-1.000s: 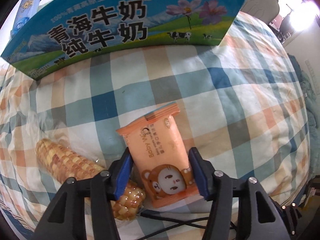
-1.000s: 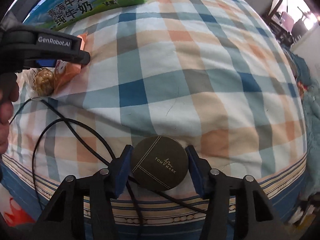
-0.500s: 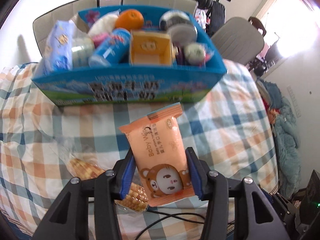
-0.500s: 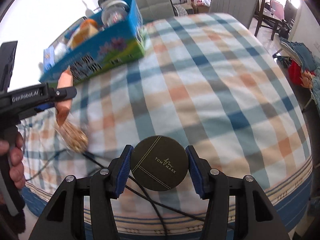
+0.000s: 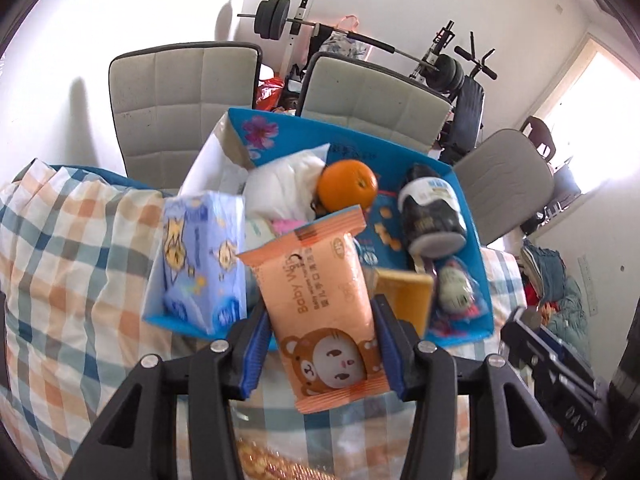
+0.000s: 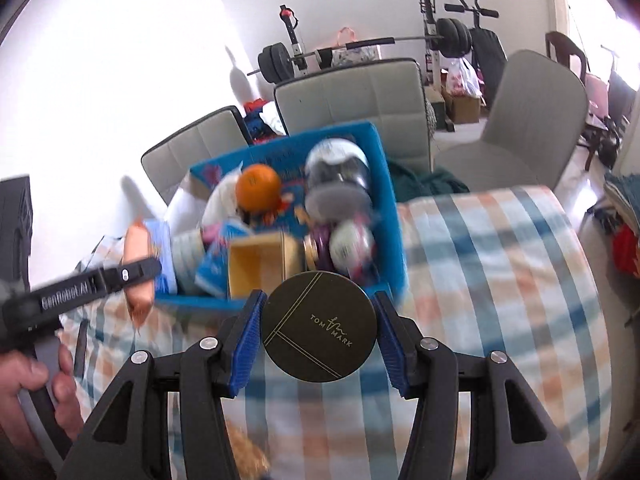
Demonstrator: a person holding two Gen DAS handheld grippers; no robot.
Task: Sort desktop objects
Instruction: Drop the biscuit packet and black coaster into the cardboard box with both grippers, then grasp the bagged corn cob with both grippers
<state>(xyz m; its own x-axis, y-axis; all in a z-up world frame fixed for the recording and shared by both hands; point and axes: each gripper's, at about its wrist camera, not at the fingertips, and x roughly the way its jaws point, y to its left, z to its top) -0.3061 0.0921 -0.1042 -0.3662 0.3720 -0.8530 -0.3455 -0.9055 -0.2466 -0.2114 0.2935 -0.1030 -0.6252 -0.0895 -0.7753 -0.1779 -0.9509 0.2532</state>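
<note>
My left gripper [image 5: 320, 344] is shut on an orange baby wipes pack [image 5: 320, 300] and holds it in the air just in front of the blue cardboard box [image 5: 478, 240]. My right gripper [image 6: 318, 342] is shut on a round dark tin [image 6: 319, 327] marked TOM MARK, raised near the box's front wall [image 6: 394, 216]. The box holds an orange [image 5: 347, 189], a dark jar [image 5: 432, 216], a blue tissue pack [image 5: 200, 256], a yellow carton [image 5: 408, 296] and other items. The left gripper also shows in the right wrist view [image 6: 132, 276], at the box's left end.
A checked cloth [image 6: 500, 280] covers the table. A corn cob [image 5: 272, 466] in clear wrap lies below the left gripper. Grey chairs [image 5: 184, 96] stand behind the table, with weight equipment [image 6: 360, 52] by the far wall.
Both grippers have lifted their objects off the table and moved forward to the blue box. The box now fills the middle of both views.
</note>
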